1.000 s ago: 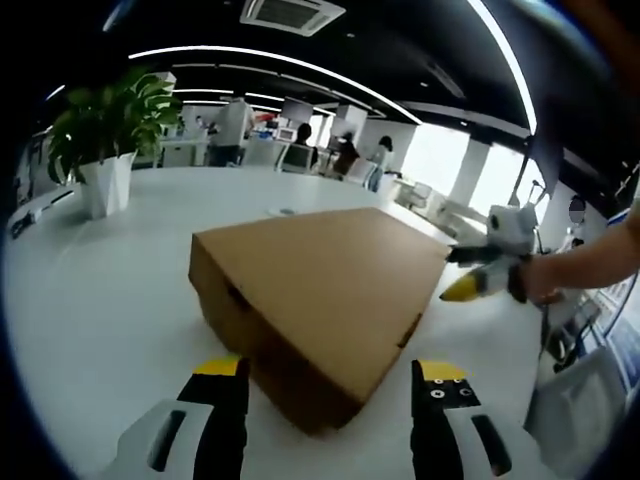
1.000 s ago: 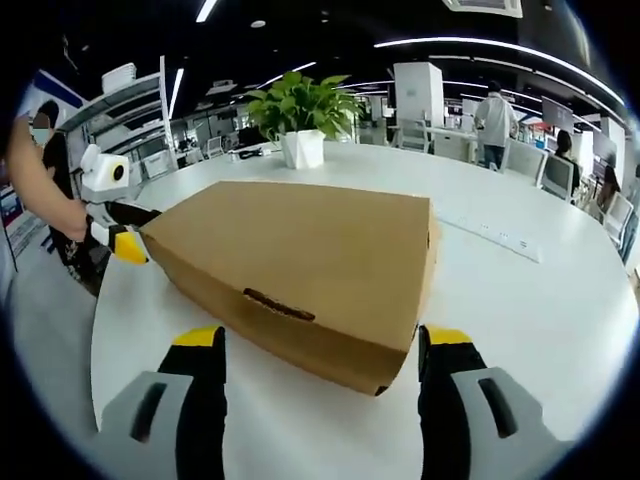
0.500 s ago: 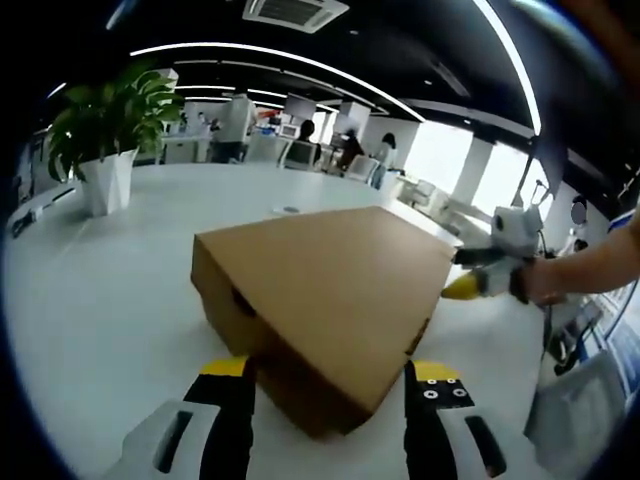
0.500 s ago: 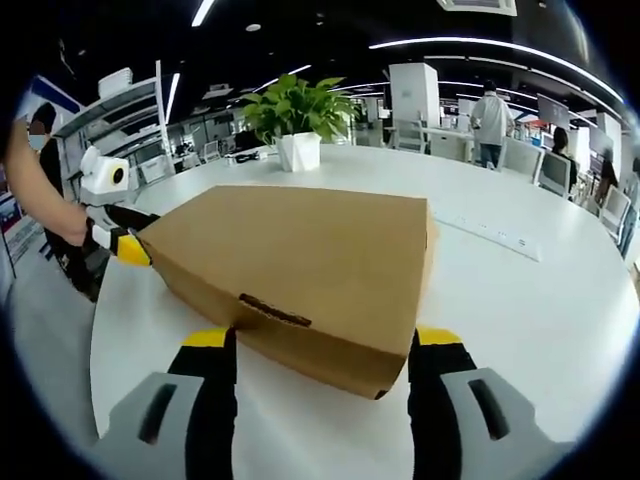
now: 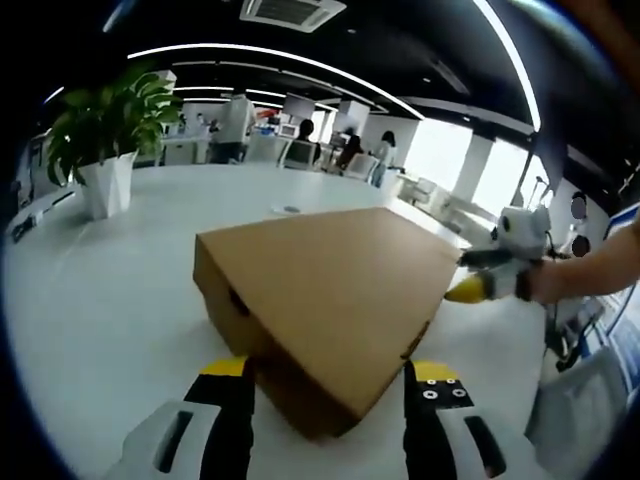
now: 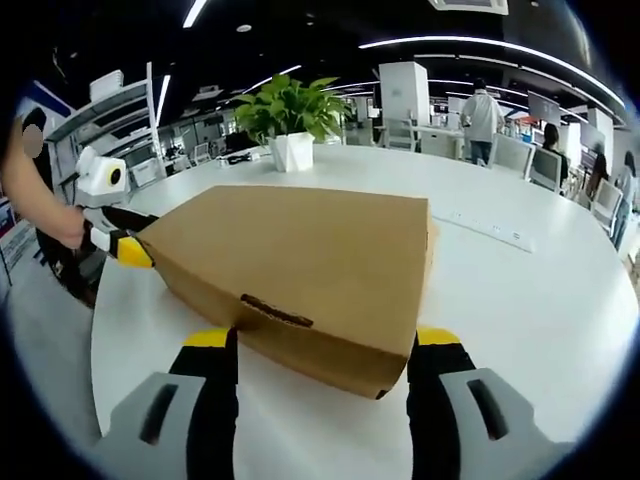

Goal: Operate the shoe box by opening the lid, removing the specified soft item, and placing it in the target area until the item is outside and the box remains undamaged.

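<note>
Here, on a broad white surface (image 6: 540, 290) in an open-plan office, one closed cardboard shoe box (image 6: 300, 265) sits between two grippers, left (image 5: 325, 395) and right (image 6: 322, 365), fingers apart; one potted plant (image 6: 288, 120) stands beyond.

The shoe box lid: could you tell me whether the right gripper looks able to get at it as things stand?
Probably yes: the right gripper is open astride the closed shoe box corner, nothing between.

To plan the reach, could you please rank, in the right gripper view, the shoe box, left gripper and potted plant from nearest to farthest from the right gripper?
1. Shoe box, straight ahead of the right gripper.
2. Left gripper, at the box's far left corner.
3. Potted plant, far across the table.
</note>
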A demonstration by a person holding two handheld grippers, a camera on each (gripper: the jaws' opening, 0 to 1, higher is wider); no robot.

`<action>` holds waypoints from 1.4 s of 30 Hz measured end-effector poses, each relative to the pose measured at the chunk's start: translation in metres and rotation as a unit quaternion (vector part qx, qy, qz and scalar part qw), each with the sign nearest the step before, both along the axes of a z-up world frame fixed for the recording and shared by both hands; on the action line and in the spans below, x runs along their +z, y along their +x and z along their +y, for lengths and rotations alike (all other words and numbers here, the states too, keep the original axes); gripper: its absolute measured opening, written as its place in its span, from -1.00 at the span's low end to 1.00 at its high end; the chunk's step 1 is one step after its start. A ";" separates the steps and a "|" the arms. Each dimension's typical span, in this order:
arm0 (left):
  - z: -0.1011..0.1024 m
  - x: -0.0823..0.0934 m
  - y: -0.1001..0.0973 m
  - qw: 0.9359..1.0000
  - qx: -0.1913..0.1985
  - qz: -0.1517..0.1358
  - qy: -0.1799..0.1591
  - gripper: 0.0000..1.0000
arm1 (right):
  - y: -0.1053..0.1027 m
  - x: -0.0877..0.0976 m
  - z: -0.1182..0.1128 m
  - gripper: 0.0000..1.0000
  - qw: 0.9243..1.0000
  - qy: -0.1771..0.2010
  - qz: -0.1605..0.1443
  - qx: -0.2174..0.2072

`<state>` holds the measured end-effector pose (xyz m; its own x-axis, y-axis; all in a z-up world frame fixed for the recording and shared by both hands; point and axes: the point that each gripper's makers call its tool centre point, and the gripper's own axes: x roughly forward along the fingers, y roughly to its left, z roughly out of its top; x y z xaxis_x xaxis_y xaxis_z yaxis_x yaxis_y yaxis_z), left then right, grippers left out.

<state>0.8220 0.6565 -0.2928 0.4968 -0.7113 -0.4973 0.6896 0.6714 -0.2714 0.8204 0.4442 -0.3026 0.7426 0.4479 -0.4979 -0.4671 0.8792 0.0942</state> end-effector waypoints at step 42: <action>0.073 -0.001 -0.015 0.995 -0.095 -0.017 0.023 0.20 | -0.066 0.003 0.090 0.29 0.992 -0.005 0.007 -0.128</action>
